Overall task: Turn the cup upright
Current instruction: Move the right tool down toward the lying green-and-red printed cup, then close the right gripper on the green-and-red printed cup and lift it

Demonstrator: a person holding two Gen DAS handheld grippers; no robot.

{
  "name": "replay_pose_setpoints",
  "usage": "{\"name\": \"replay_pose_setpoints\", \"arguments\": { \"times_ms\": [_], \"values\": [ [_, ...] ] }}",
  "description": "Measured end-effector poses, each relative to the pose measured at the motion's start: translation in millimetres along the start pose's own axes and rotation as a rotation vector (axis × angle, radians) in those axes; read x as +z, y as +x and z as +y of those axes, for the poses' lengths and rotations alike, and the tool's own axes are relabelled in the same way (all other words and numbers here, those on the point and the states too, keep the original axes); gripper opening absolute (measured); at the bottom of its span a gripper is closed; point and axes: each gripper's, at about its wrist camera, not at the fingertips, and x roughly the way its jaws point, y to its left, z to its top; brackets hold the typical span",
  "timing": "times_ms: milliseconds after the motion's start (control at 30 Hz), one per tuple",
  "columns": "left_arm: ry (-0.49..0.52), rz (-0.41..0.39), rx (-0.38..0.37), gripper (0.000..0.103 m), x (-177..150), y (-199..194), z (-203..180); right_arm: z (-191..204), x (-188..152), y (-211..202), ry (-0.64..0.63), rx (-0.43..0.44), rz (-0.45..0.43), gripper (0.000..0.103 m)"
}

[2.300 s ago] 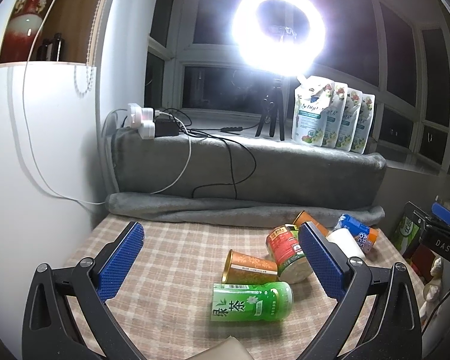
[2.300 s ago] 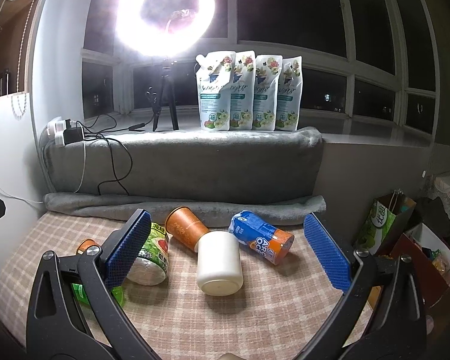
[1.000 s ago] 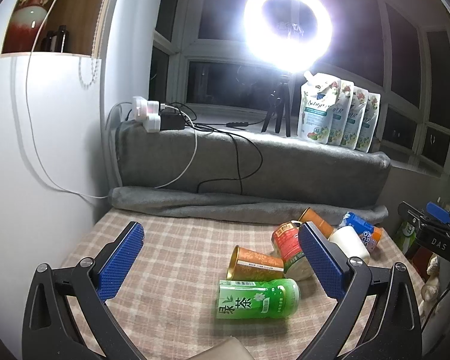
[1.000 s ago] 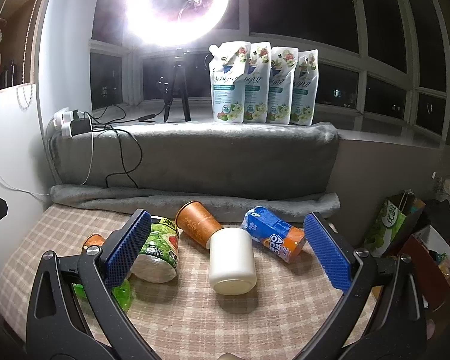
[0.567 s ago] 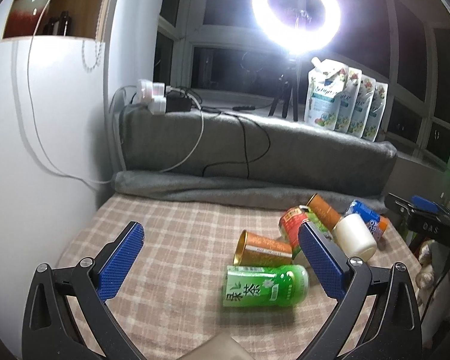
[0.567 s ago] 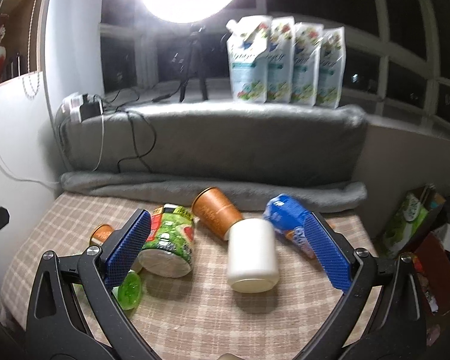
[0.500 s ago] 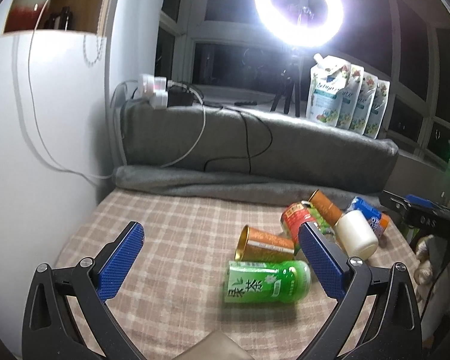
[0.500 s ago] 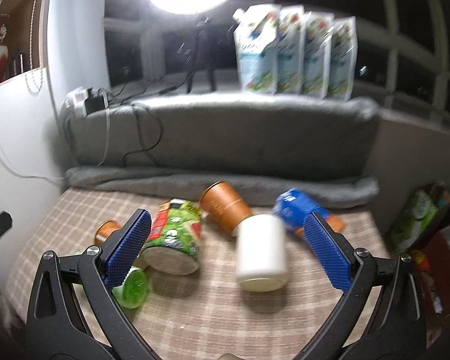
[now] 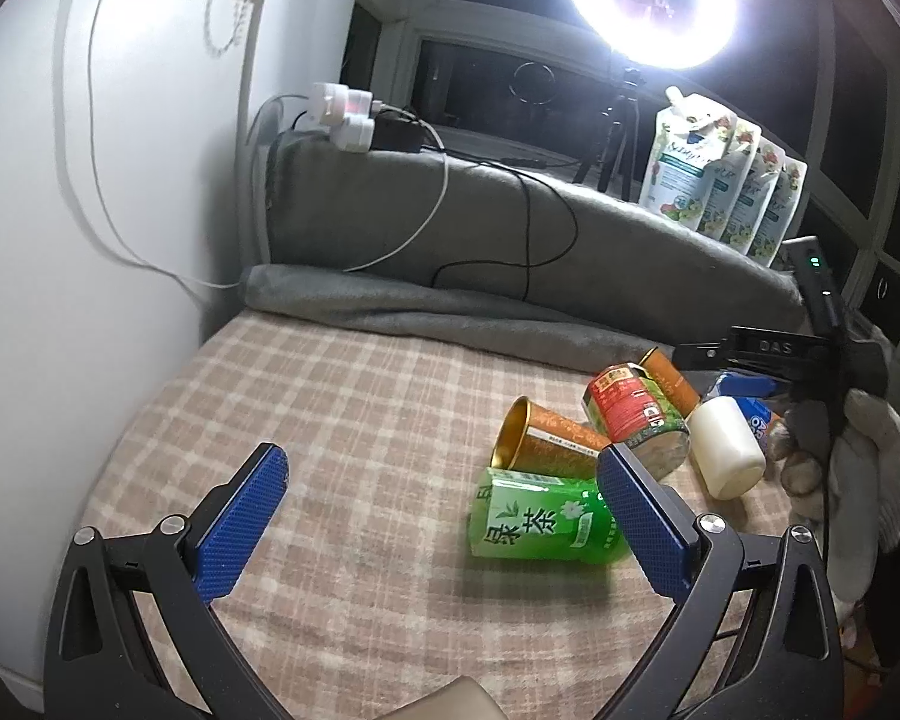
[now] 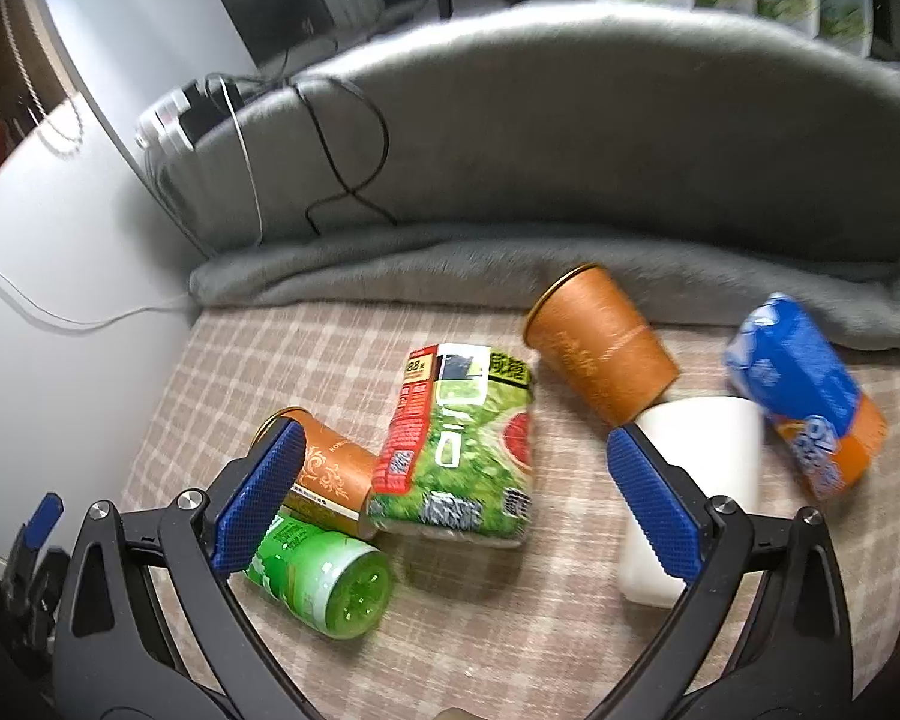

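Cups, six in all, are seen lying on their sides in a cluster on the right half of a beige checked cloth surface (image 9: 330, 408); which one is meant cannot be told.

A green-and-red printed cup (image 10: 456, 450) is placed in the middle of the cluster, with its wider end turned toward the near edge. A plain orange paper cup (image 10: 600, 348) is found nearest the far edge, with its gold-rimmed end turned to the left and its other end touching a white plastic cup (image 10: 702, 468). A blue-and-orange printed cup (image 10: 804, 390) is laid closest to the right edge, just beside the white one. An orange cup with gold ornament (image 10: 330, 474) is set against the left side of the green-and-red cup. In the left wrist view its open mouth is turned toward the left edge and its shiny gold inside is shown. A bright green cup with white characters (image 10: 318, 570) is laid nearest the near edge, touching the ornamented cup. What the other cups contain cannot be made out.

The right gripper (image 10: 455, 439) is held above the cluster with its blue-padded jaws spread wide and nothing between them; the green-and-red cup is framed in the gap. It is gripped by a hand in a pale glove (image 9: 858, 450). The left gripper (image 9: 441, 462) is likewise held wide apart and empty over the near part of the cloth.

A grey blanket (image 10: 570, 150) is bunched along the far edge.
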Motion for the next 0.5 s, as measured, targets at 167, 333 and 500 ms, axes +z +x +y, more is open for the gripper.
{"name": "replay_pose_setpoints", "arguments": {
  "times_ms": [167, 333, 500],
  "values": [
    [-0.011, 0.008, 0.003, 0.102, -3, -1, 5, -3, 12, 32, 0.026, 0.020, 0.105, 0.102],
    [-0.020, 0.005, 0.012, 0.102, -2, -1, 10, -6, 18, 59, 0.059, 0.045, 0.186, 0.098],
    [-0.027, -0.004, 0.018, 0.102, -1, -2, 14, -5, 21, 75, 0.063, 0.041, 0.225, 0.096]
  ]
}}
